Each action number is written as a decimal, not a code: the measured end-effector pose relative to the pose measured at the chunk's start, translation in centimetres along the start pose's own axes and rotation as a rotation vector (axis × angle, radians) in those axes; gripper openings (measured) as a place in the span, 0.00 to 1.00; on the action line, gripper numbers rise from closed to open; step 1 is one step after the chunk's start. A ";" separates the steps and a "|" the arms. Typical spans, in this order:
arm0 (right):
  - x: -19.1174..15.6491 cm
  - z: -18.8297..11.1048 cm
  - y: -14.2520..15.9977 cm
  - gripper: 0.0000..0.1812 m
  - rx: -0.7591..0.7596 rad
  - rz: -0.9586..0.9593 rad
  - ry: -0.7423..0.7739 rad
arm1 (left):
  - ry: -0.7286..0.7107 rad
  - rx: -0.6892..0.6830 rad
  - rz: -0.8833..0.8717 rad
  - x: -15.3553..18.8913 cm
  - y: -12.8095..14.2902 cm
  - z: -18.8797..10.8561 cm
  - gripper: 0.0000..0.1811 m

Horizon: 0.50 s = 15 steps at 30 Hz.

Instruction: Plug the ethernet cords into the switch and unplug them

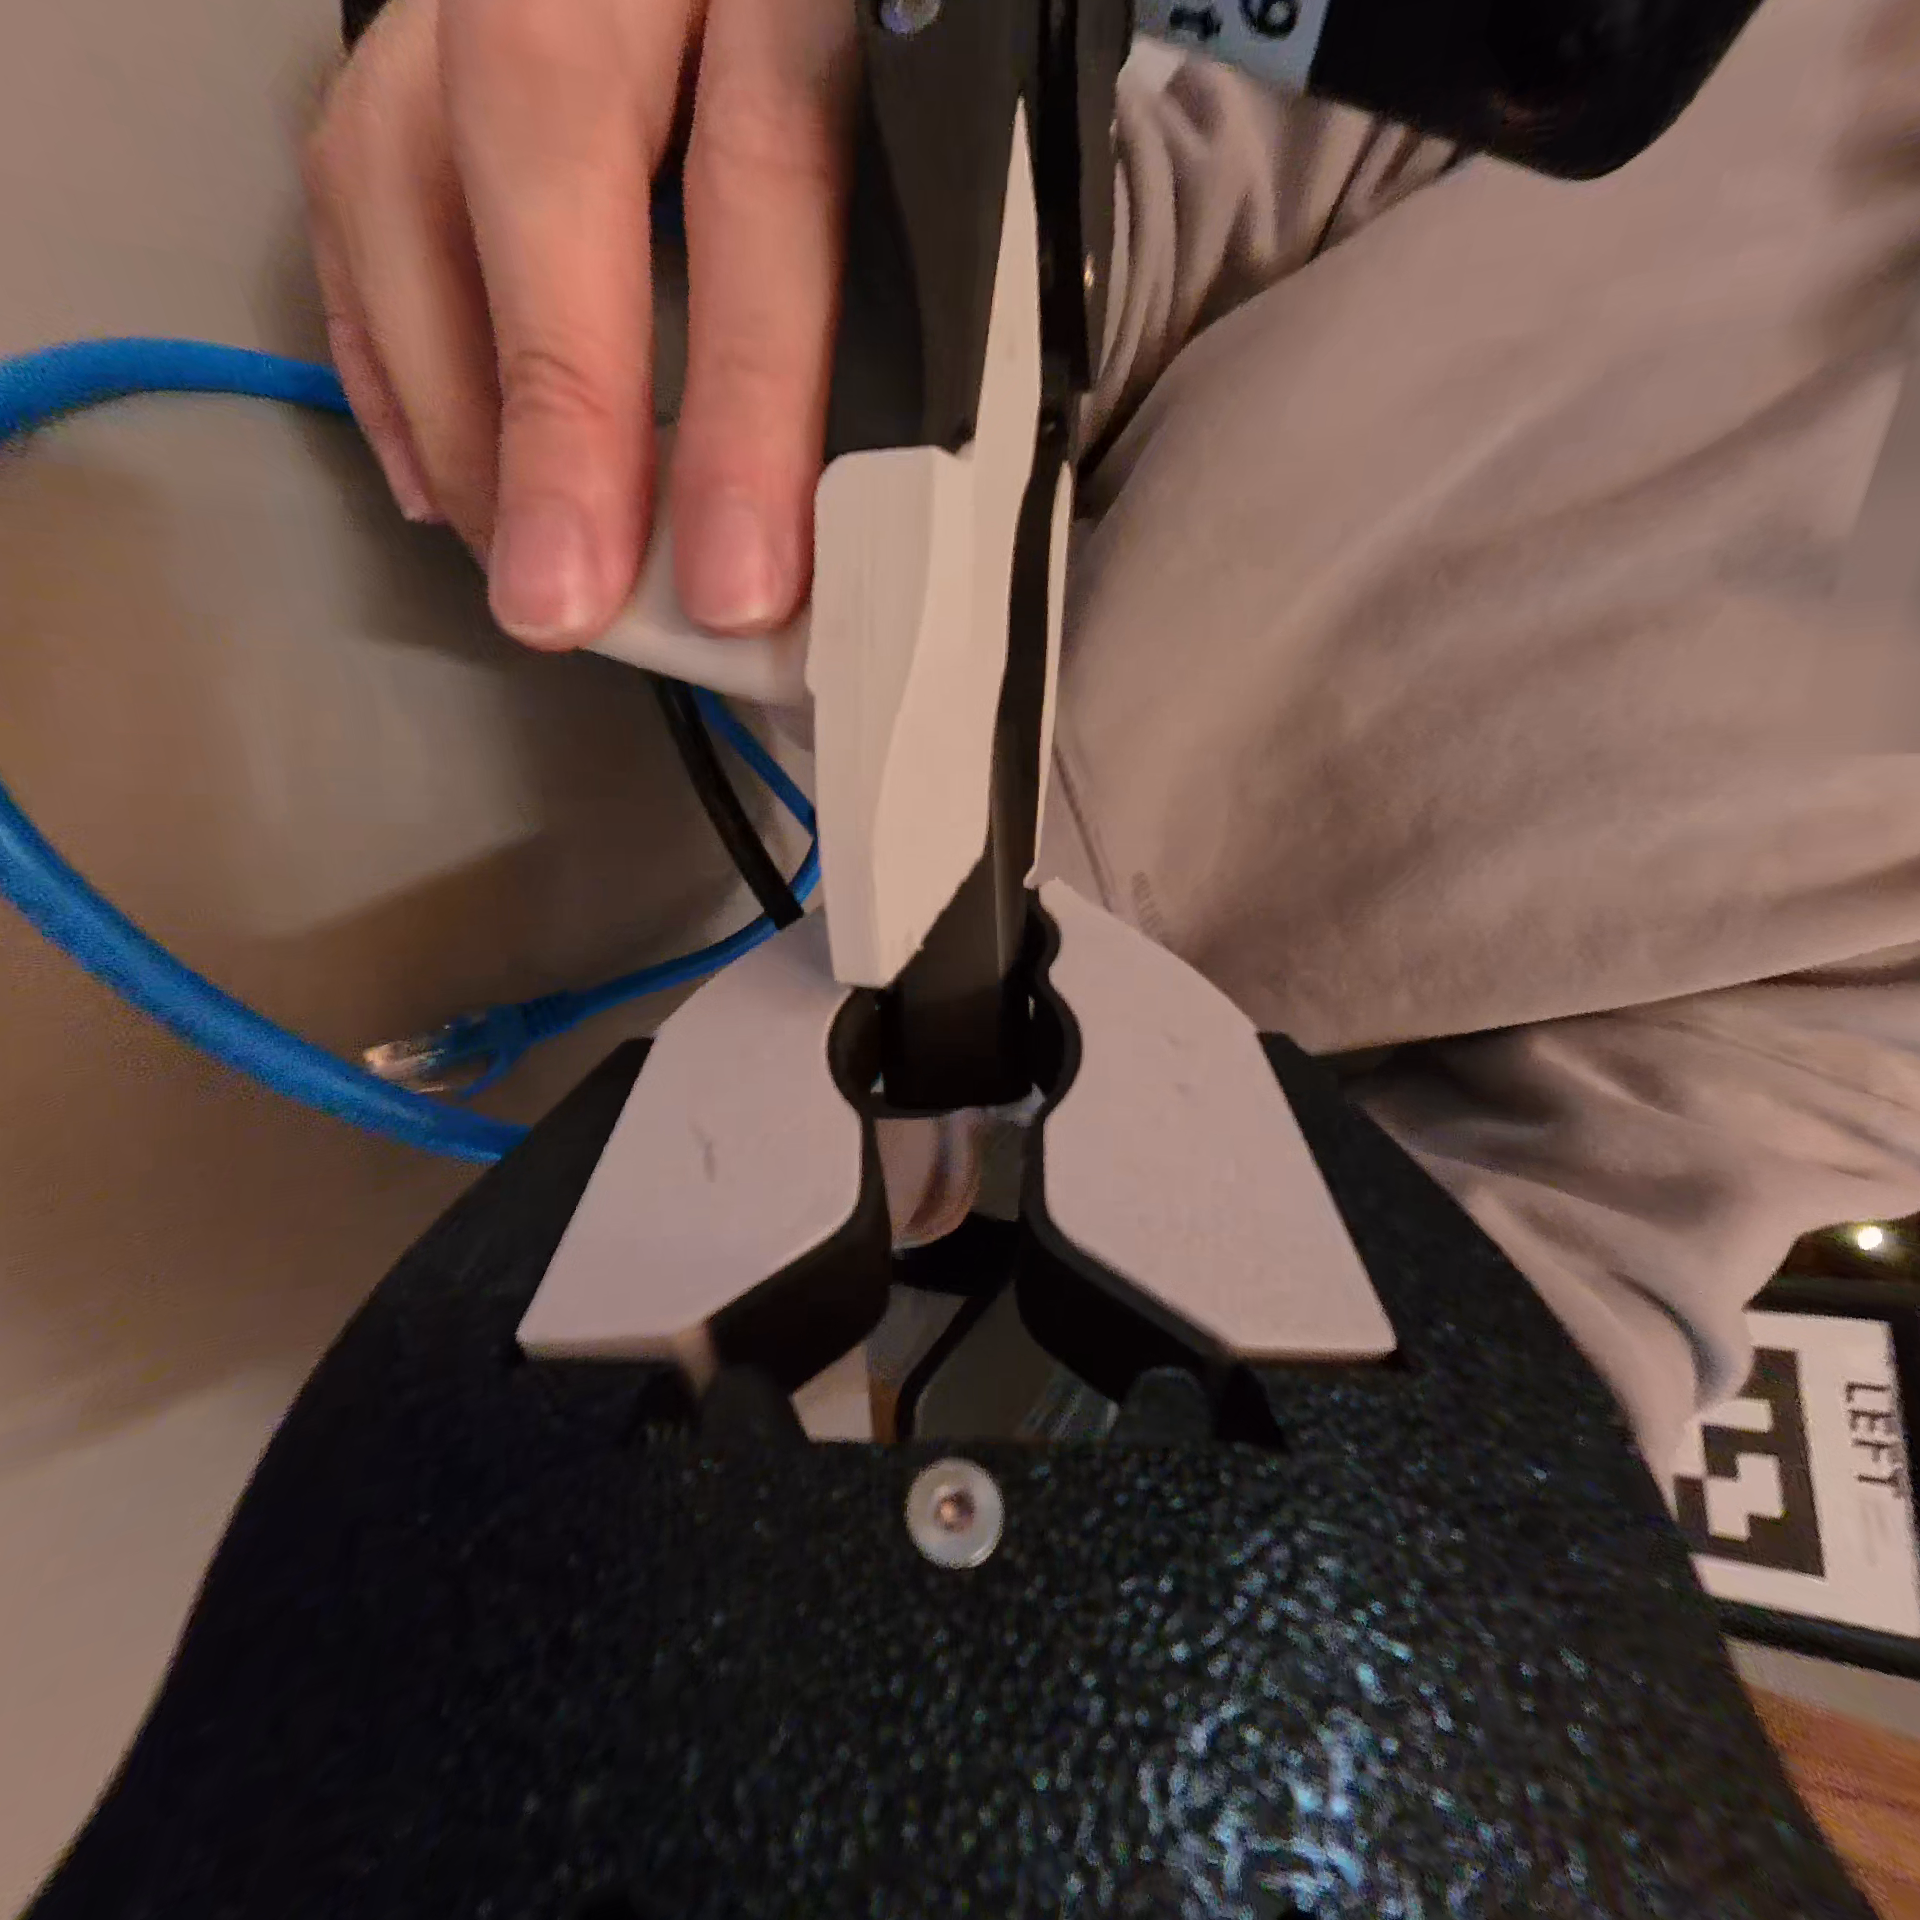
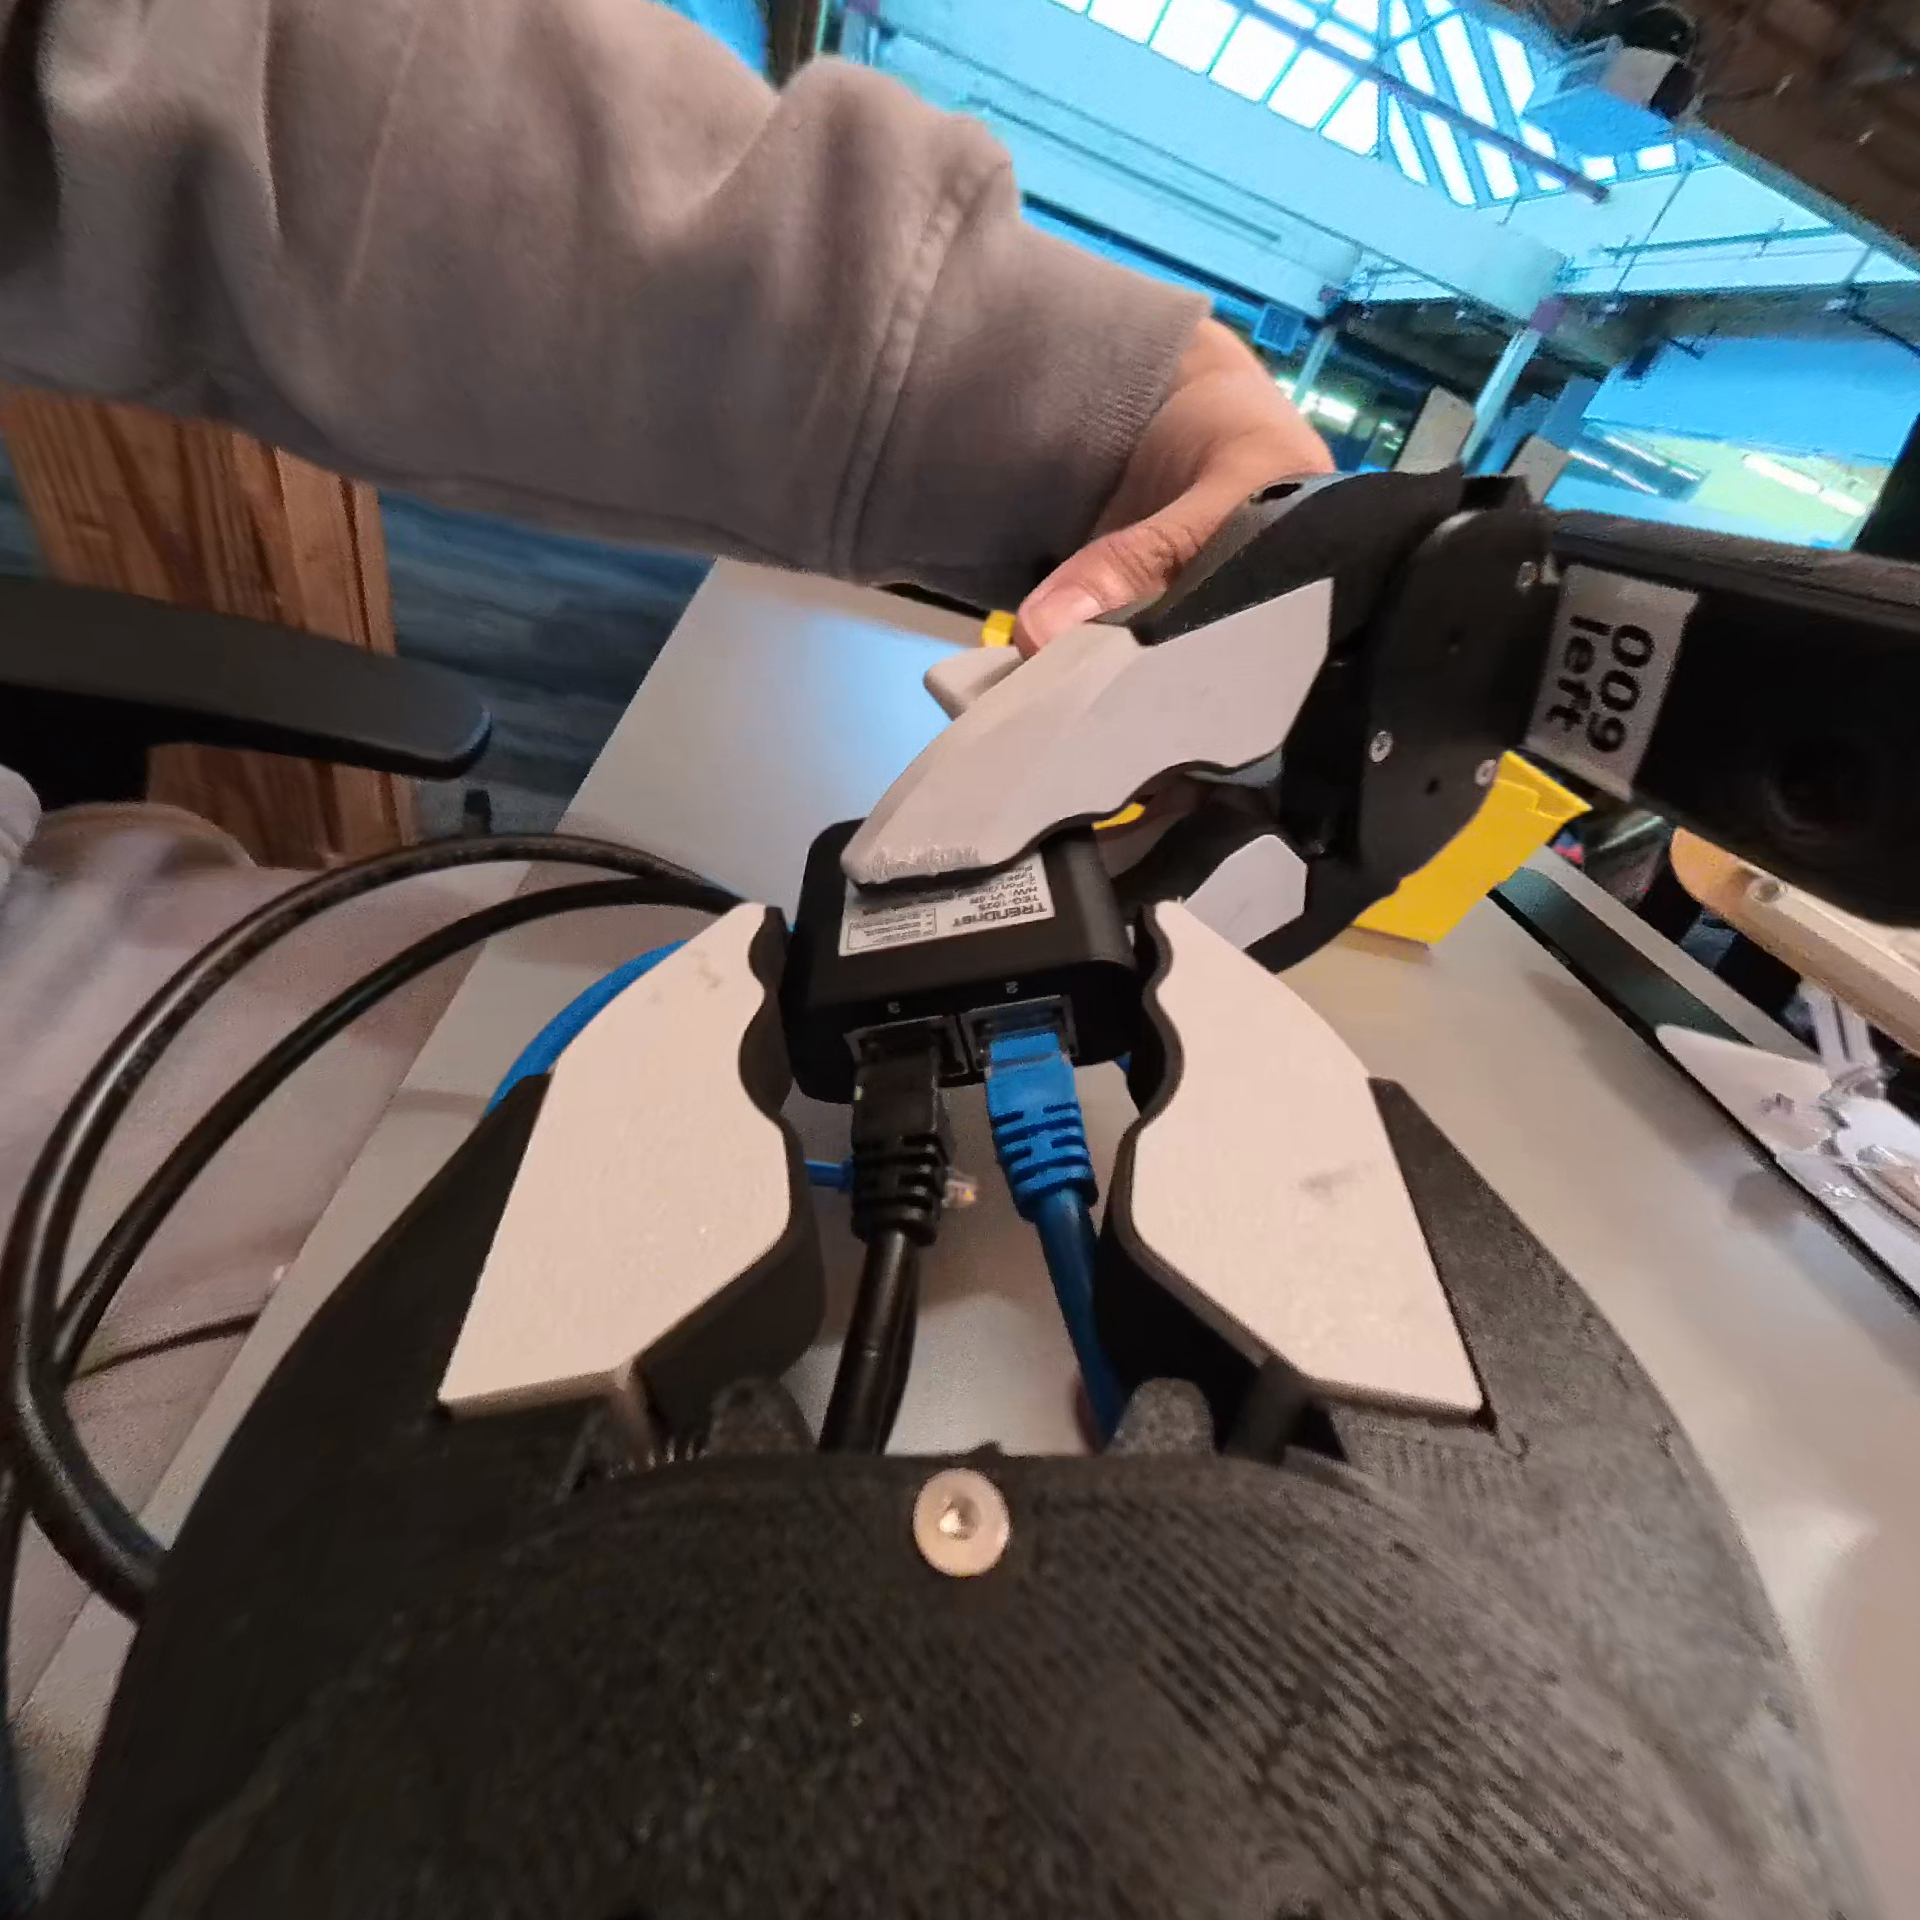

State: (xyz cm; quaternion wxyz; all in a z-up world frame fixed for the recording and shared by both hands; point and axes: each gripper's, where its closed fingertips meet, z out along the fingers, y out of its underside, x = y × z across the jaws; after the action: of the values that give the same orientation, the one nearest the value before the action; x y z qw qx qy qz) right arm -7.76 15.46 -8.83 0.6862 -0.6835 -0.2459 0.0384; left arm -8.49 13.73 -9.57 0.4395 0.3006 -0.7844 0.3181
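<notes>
Jaws of the left gripper pinch the small black plastic switch; the right gripper gapes around its stiff blue cord plug, best taken at the boot

A pale grey surface carries everything. A blue ethernet cord loops across it at the left of the left wrist view, its clear plug lying loose on the top. In the right wrist view a yellow block sits farther right, and a white sheet lies near the right edge.
</notes>
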 end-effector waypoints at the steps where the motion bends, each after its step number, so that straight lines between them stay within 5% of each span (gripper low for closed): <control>1: 0.2 -0.1 0.1 0.35 0.000 0.017 0.007 | 0.009 0.026 -0.019 0.0 -0.3 -0.1 0.13; 15: 0.7 -0.3 0.8 0.36 -0.018 -0.092 0.065 | -0.005 0.086 -0.062 -0.2 -1.3 -0.1 0.13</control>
State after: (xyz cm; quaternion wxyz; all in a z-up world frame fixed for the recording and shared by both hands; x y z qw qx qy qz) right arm -6.80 15.54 -9.40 0.6886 -0.6786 -0.2550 -0.0176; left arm -7.37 13.03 -9.42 0.4339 0.3444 -0.7613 0.3369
